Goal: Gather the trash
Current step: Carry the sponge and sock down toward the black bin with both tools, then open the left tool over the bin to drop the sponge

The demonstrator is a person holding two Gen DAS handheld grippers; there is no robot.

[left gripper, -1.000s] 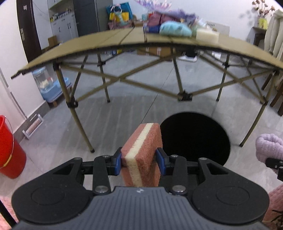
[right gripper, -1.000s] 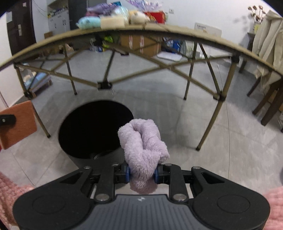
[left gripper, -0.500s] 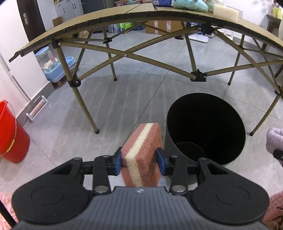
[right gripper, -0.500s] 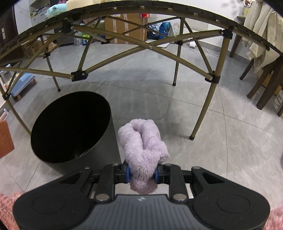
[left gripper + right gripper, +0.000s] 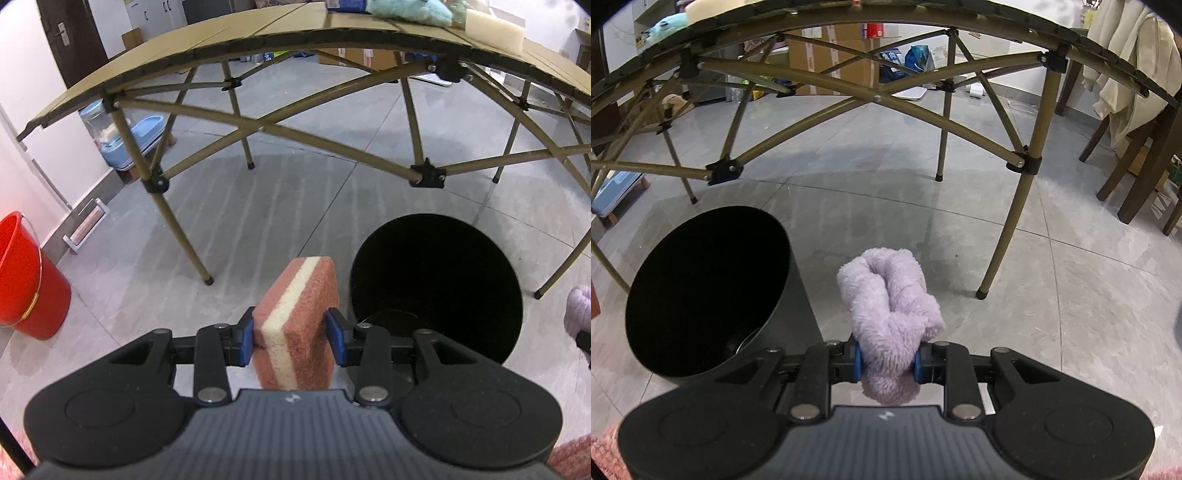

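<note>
Left gripper (image 5: 294,341) around sponge (image 5: 295,325), long axis forward

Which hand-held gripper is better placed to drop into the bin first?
Close call, probably left. Its sponge sits right beside the bin mouth, with the opening just ahead. The right's purple cloth is also beside the bin, but clear of its outer wall, over bare floor.

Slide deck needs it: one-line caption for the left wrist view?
Left hand-held gripper holds a pink sponge beside an open black bin, folding table behind.
</note>
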